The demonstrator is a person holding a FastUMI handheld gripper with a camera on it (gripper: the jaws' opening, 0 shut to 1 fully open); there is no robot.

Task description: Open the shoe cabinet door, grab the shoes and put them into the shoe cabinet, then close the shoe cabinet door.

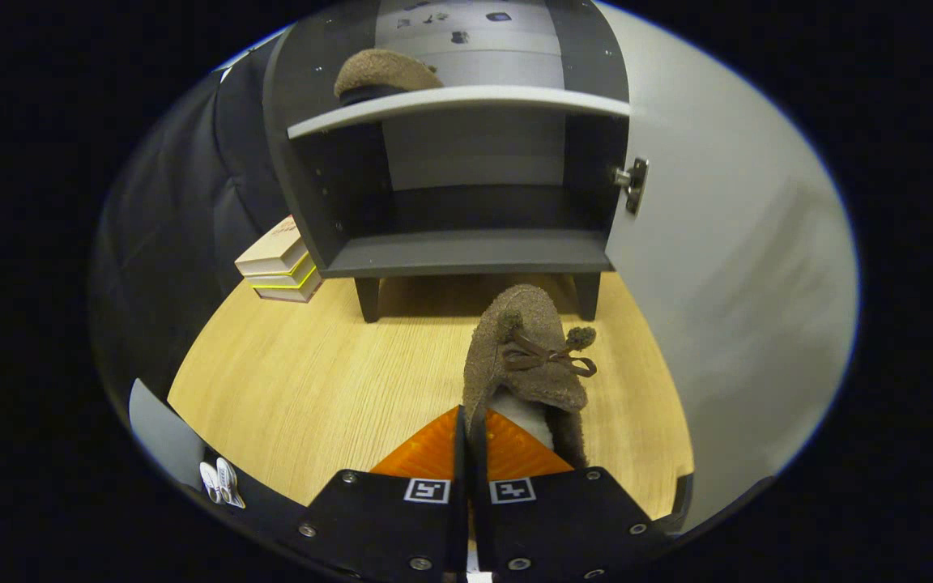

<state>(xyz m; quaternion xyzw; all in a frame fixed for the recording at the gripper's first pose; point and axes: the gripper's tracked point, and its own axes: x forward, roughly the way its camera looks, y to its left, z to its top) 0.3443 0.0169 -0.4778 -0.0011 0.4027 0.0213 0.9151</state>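
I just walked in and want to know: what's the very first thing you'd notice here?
First the fuzzy brown shoe with its little bow, pinched at its edge between the closed fingers of the gripper and sticking out just ahead of them over the wooden floor. Beyond it stands the dark shoe cabinet, its door swung open, with a matching shoe already on the upper shelf.

The upper shoe (pixel 385 74) sits half hidden behind the shelf (pixel 458 101) edge — small items above it perhaps stickers, too blurred.
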